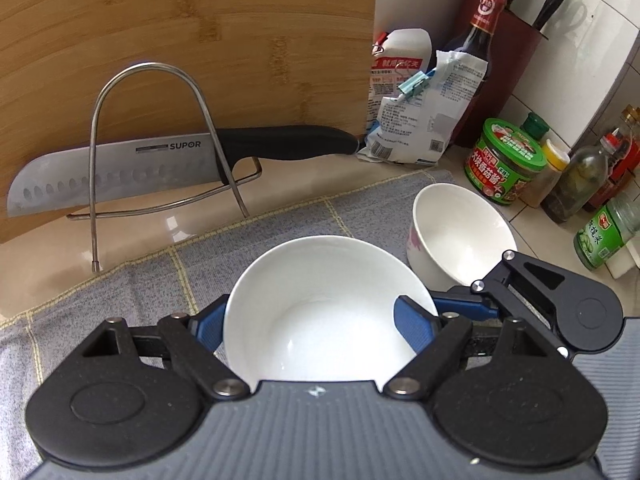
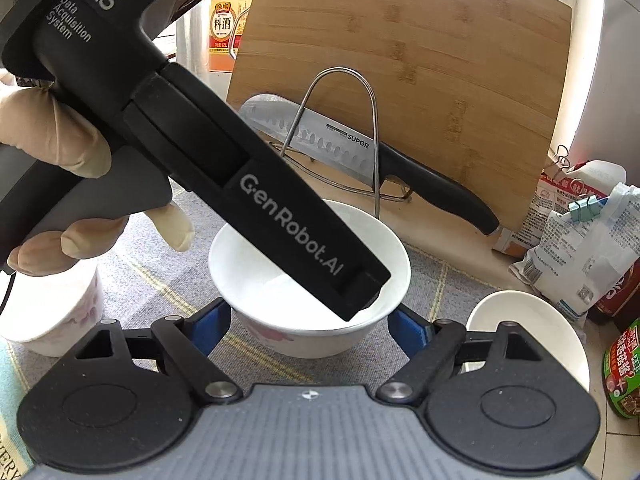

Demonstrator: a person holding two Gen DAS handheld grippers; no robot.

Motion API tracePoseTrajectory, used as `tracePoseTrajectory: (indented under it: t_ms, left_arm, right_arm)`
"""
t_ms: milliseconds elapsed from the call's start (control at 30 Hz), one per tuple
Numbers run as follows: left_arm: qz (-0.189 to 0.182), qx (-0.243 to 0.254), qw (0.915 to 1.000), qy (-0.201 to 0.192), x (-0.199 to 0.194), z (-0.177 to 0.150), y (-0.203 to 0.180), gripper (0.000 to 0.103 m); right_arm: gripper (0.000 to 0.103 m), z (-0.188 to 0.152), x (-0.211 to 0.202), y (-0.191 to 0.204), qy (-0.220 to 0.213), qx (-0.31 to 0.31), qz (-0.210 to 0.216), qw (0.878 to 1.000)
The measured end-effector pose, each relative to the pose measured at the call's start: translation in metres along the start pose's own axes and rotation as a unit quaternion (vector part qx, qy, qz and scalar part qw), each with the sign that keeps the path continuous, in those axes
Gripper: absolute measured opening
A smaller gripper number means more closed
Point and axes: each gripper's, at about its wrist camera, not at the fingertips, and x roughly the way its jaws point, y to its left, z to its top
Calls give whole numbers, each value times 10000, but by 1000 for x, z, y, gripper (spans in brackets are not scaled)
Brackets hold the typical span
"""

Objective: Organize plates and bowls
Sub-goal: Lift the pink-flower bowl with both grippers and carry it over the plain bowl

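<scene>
A white bowl [image 1: 320, 288] with pink flowers on its outer wall [image 2: 288, 336] is over the grey checked cloth [image 1: 120, 300]. My left gripper [image 1: 312, 320] is shut on it, one blue pad at each side of the rim. In the right wrist view the left gripper [image 2: 360, 296] slants in from the upper left, held by a gloved hand [image 2: 60, 152], and its tip lies over the bowl's mouth. My right gripper [image 2: 310, 324] has its blue pads against the same bowl's lower wall, left and right. One right finger [image 1: 460, 303] shows beside the bowl.
A second flowered bowl [image 1: 460, 236] [image 2: 528, 320] stands to the right on the cloth, and a third bowl [image 2: 52, 312] to the left. Behind are a wire rack [image 1: 96, 160], a knife [image 1: 112, 176] and a bamboo board [image 1: 200, 40]. Jars and bottles [image 1: 504, 168] crowd the right.
</scene>
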Motion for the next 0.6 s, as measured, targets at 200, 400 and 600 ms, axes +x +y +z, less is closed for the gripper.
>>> tracePoseTrajectory:
  t_ms: [200,400,600]
  left_arm:
    - [-3,-50,9999,-95,-23,-8,-9,85]
    - [140,-134,9997,-134,-45,-21,-18,85]
    - [265,-314,9990,-149,-63,-39,-20,85]
  right_arm:
    - [89,1,-20,9,20,-70,53,10000]
    - [89,1,-39,20,36,-138,203,9997]
    - [89,0,-53,35,40,-273,370,9989]
